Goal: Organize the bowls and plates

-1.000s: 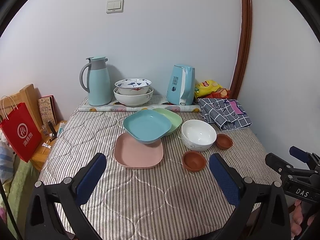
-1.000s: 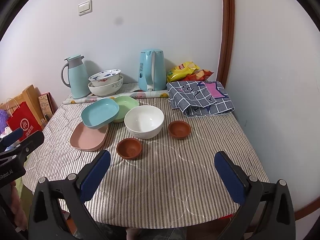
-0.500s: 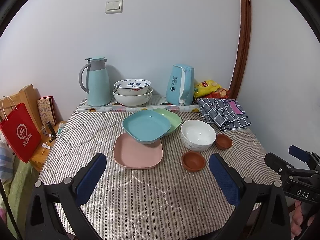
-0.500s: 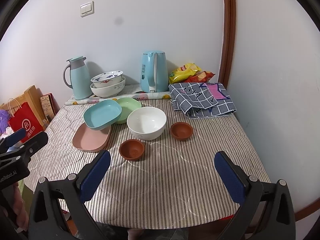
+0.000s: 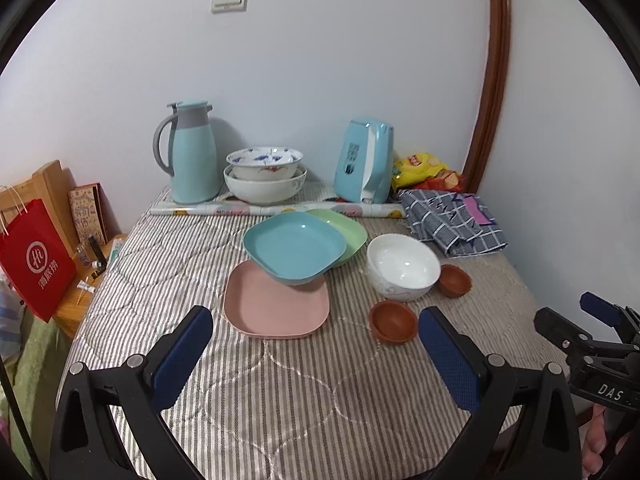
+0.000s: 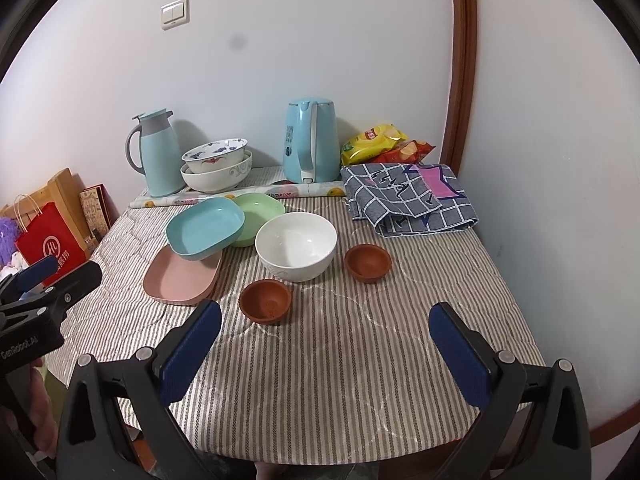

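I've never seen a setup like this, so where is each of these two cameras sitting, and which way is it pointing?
Left wrist: on the left gripper, above the table's near edge, facing the pink plate and back wall; the right gripper shows at its right.
Right wrist: on the right gripper, further right, facing the white bowl; the left gripper shows at its left.
Shared: the same dishes and blue kettle.

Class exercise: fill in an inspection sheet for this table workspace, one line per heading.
Surface: grey striped quilted tablecloth, near half bare.
Job's things: blue square plate tilted on pink square plate and green plate; white ceramic bowl; two small brown clay bowls; two patterned bowls nested at back.
Clutter: blue thermos jug, blue kettle, checked cloth, snack bags.
Grippers: left gripper and right gripper open, empty.
Cables: nothing seen.
Surroundings: red paper bag, wall switch.
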Tool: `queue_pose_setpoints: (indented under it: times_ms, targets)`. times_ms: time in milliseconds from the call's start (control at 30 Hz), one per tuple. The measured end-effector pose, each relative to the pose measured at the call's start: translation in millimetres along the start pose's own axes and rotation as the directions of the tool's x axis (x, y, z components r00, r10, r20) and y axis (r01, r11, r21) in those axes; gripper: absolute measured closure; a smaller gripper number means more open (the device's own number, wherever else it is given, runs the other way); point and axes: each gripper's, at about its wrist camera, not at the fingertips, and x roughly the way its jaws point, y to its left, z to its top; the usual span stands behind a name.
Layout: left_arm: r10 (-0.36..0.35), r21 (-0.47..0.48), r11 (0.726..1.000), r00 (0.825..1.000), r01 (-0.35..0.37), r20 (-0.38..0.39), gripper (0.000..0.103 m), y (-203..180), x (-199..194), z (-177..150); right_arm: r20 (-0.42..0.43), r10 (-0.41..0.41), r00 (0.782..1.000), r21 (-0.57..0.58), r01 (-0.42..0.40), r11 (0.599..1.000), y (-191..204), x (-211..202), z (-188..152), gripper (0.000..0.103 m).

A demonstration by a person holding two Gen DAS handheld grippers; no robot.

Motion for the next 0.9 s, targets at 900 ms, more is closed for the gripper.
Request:
queue_pose_setpoints:
  times_ms: [900]
  targets:
    - [0.087,-0.052,0.994,0.969,-0.101,-0.232,0.013,66.5,168.0,20.5,-0.155,0.131,0.979,-0.028,-0.137,0.99,37.0,163.4,42.8,0.038]
